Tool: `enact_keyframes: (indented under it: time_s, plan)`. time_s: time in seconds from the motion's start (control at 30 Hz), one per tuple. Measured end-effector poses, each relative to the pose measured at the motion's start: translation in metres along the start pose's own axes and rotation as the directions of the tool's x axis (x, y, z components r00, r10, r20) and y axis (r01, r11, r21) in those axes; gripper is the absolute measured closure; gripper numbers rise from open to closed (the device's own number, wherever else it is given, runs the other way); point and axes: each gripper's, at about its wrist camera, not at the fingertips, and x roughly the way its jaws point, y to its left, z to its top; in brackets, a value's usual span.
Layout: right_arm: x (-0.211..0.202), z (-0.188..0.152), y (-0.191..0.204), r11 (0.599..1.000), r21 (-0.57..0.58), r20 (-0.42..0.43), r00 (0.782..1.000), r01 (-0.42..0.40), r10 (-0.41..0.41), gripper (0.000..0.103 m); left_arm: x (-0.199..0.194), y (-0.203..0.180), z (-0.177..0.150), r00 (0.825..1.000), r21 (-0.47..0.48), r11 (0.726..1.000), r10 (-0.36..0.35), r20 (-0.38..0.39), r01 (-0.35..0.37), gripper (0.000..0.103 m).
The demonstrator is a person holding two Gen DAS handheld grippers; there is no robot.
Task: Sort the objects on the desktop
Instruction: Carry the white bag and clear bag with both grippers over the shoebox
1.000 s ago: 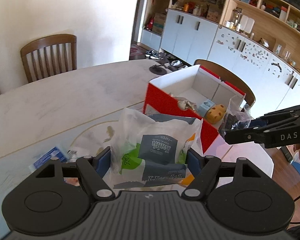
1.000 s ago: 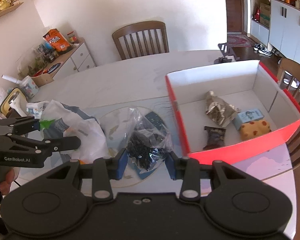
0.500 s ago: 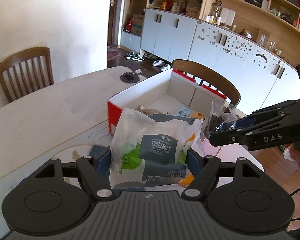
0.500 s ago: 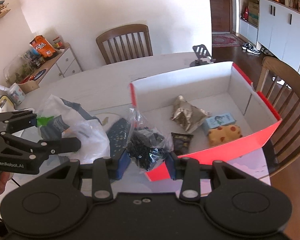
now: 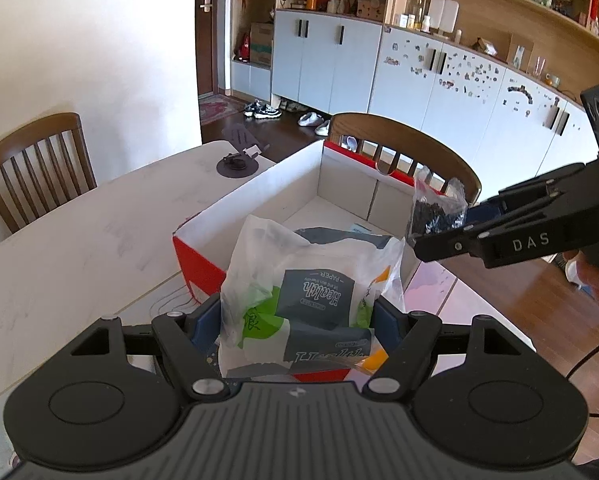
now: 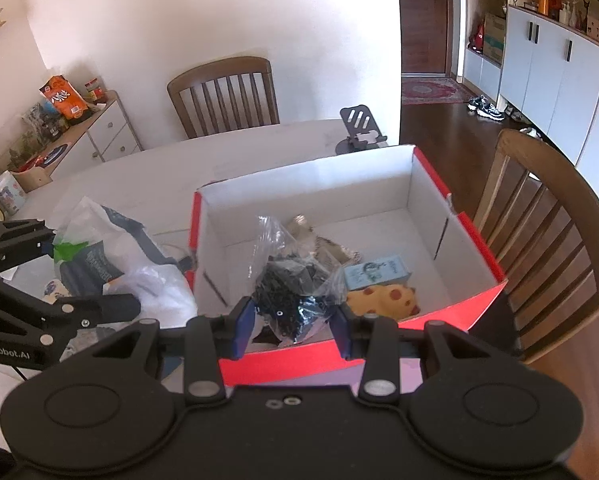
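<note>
My left gripper (image 5: 299,316) is shut on a white plastic tissue pack (image 5: 307,296) with grey and green print, held up by the near corner of the red box (image 5: 197,258). It also shows in the right wrist view (image 6: 111,264). My right gripper (image 6: 291,320) is shut on a clear bag of small black parts (image 6: 295,292), held over the front wall of the red box (image 6: 419,316). That bag also shows in the left wrist view (image 5: 435,212). In the box lie a foil packet (image 6: 323,240), a light blue carton (image 6: 377,272) and a yellow spotted toy (image 6: 383,300).
The white table (image 5: 79,240) carries a black phone stand (image 6: 359,132) behind the box. Wooden chairs stand at the far side (image 6: 223,96) and at the right (image 6: 555,232). A low cabinet with snacks (image 6: 59,136) stands at the left wall.
Both grippers have lifted and carried their loads toward the red box. The bag of black parts has come from the table mat to above the box's front wall.
</note>
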Motion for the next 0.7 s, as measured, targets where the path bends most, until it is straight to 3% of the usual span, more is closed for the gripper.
enact_keyframes:
  time_s: [0.7]
  plan:
    - [0.042,0.050,-0.032,0.996,-0.091,-0.010,1.000,0.012,-0.013,0.063,0.066,-0.018,0.044,0.994,0.030,0.999,0.019,-0.111,-0.016,0.027]
